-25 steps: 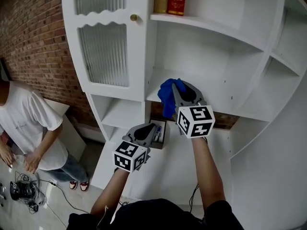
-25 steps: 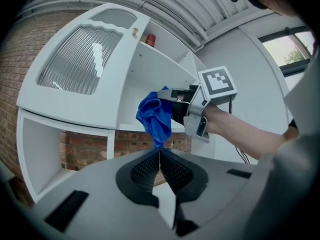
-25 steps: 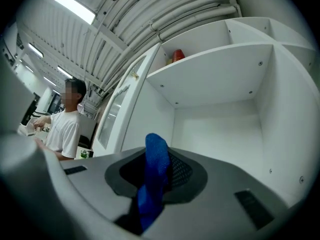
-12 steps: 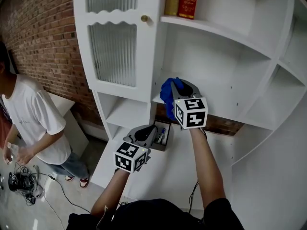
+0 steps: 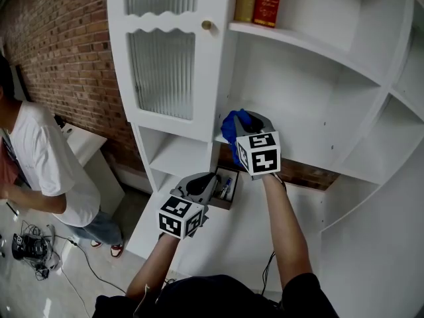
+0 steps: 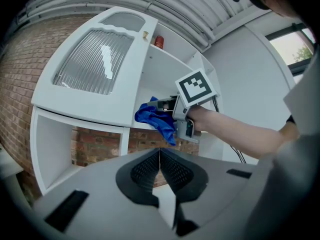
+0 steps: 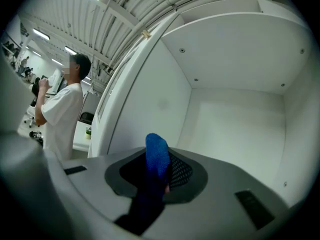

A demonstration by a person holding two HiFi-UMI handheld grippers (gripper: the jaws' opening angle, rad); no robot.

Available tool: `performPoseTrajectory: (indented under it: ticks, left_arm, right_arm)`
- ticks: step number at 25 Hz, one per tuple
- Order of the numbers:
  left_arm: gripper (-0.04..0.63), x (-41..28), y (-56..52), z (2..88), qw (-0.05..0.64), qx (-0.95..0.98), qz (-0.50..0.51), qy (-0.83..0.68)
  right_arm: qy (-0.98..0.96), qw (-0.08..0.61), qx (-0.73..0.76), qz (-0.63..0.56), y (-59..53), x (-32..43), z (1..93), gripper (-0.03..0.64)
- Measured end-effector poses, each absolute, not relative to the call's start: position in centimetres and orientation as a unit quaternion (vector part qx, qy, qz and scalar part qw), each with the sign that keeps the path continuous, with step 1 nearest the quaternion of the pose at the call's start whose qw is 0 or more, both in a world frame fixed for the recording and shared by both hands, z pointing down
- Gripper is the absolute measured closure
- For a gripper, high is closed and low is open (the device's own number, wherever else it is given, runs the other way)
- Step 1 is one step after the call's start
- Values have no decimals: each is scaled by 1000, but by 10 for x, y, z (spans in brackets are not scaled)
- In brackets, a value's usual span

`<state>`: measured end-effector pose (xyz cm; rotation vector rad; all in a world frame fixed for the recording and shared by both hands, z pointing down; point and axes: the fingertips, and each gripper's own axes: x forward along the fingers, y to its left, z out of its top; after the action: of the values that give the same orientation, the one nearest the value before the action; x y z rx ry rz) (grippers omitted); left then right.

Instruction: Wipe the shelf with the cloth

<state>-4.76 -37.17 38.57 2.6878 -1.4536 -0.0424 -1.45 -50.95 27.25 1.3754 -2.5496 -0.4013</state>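
At the white shelf (image 5: 306,142) beside the brick wall (image 5: 59,52), my right gripper (image 5: 248,119) pinches the cloth (image 5: 231,130); my left gripper (image 5: 209,179) stays low, closed and empty.

Bright even indoor light, soft shadows, fisheye-warped gripper views with dark corners.

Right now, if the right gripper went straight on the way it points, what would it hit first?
Probably the shelf bay's back wall, with the held cloth touching first; nothing else shows between, though depth is unclear.
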Motion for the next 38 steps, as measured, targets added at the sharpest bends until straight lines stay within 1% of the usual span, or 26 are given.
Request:
performPoseTrajectory:
  ticks: [9, 13, 19, 38]
  left_arm:
    - [578, -53, -369, 384, 43, 876, -18, -480]
    - [578, -55, -367, 384, 42, 874, -18, -483]
    - [578, -58, -366, 383, 41, 873, -17, -486]
    - [578, -50, -367, 373, 34, 879, -30, -475]
  right_arm:
    - [-856, 188, 450, -170, -510, -29, 291, 531]
    - [-852, 205, 448, -176, -507, -31, 294, 531]
    - [-841, 211, 459, -193, -509, -30, 294, 532]
    - [-836, 210, 472, -186, -509, -15, 294, 532]
